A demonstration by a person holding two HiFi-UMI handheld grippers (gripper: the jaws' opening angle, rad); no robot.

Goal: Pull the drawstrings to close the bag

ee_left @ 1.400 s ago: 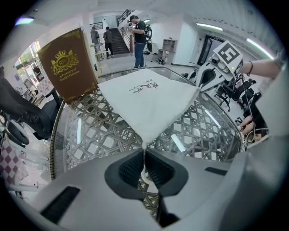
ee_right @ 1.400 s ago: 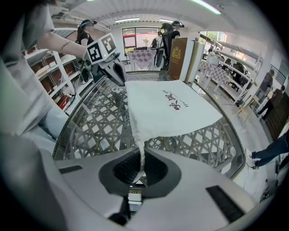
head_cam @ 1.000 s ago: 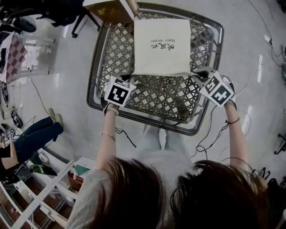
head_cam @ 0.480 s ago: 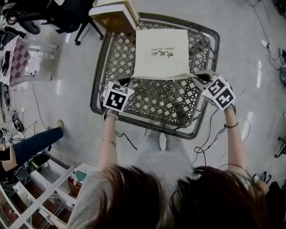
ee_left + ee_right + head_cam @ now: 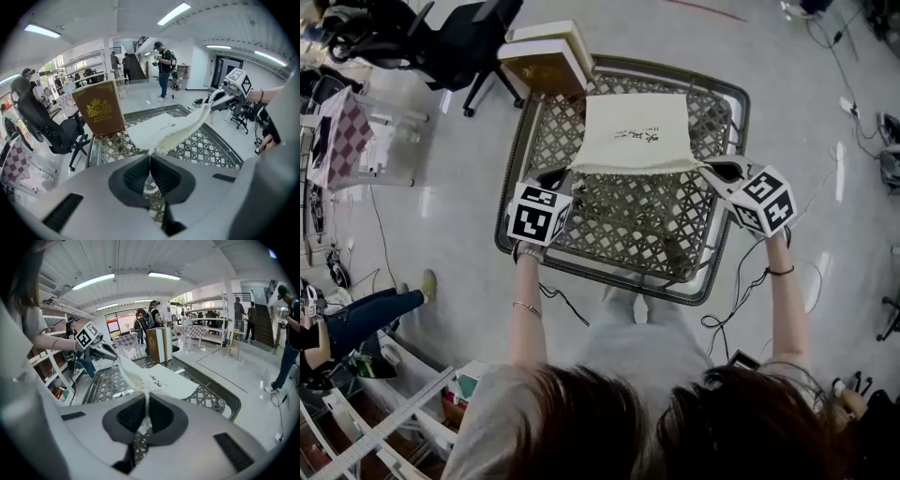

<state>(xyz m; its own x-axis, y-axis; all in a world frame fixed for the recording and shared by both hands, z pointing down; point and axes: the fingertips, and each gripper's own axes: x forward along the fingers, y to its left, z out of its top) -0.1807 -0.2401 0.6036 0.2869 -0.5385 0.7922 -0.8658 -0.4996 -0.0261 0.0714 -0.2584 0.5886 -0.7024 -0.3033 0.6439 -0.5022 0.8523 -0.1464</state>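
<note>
Left tool [image 5: 150, 158]: jaws clenched on a pinch of cream fabric at the near-left corner of the bag mouth. Whether cord or hem is between the pads, I cannot tell.

Right tool [image 5: 146, 403]: jaws likewise clenched on cream fabric, at the near-right corner.

Cream cloth drawstring bag [image 5: 633, 136] with small black print: its mouth edge is stretched in a line from one tool to the other, raised off the surface. Its body slopes away from both, the far end lying on the bench [image 5: 609, 272], a metal-rimmed woven-lattice top.

Key relation: the mouth's long axis runs left-right, straight between the tools. Each hand is at its own end, neither nearer. Judgement: cinching calls for pulling outward along that line, in opposite directions.

Brown hardcover book [image 5: 98, 110] with a gold crest stands upright at the far-left corner, apart from the bag.
</note>
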